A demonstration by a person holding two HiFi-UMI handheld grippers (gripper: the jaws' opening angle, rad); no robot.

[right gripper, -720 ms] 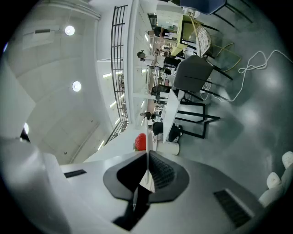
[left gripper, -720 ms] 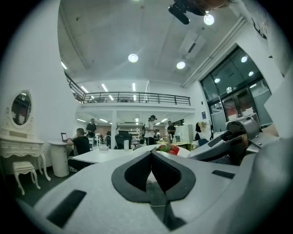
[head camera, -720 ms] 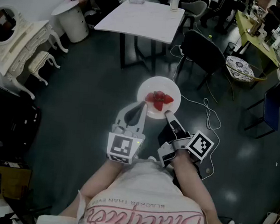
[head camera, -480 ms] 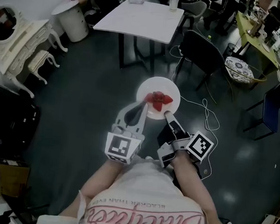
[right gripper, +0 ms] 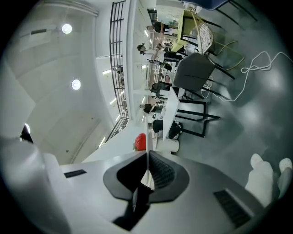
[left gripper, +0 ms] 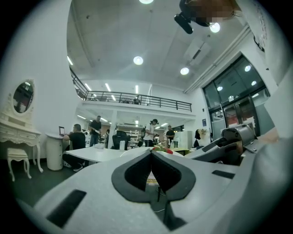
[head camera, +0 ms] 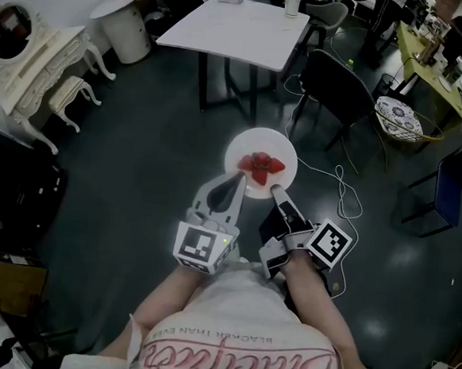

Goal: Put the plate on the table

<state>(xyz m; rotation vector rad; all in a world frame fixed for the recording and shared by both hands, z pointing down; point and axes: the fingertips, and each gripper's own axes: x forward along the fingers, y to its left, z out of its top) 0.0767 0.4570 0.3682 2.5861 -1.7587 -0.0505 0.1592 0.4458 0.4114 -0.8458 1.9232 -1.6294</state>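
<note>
A white plate (head camera: pixel 254 146) with a few red strawberries (head camera: pixel 259 167) hangs in the air above the dark floor, held by its near rim. My left gripper (head camera: pixel 239 177) is shut on the rim's near left part, my right gripper (head camera: pixel 276 190) on its near right part. In the left gripper view the plate (left gripper: pixel 131 151) and strawberries (left gripper: pixel 160 149) show just past the shut jaws (left gripper: pixel 151 154). In the right gripper view the plate (right gripper: pixel 147 157) runs edge-on between the jaws, a strawberry (right gripper: pixel 140 141) above them. The white table (head camera: pixel 235 30) stands farther ahead.
A cup (head camera: pixel 292 1) and a small object stand at the table's far edge. A black chair (head camera: pixel 338 89) and a white cable (head camera: pixel 346 189) on the floor lie to the right. A white dresser (head camera: pixel 29 68) with stool, and a round side table (head camera: pixel 128 30), stand left.
Both grippers keep their hold on the plate. The whole scene has drifted only slightly in the view.
</note>
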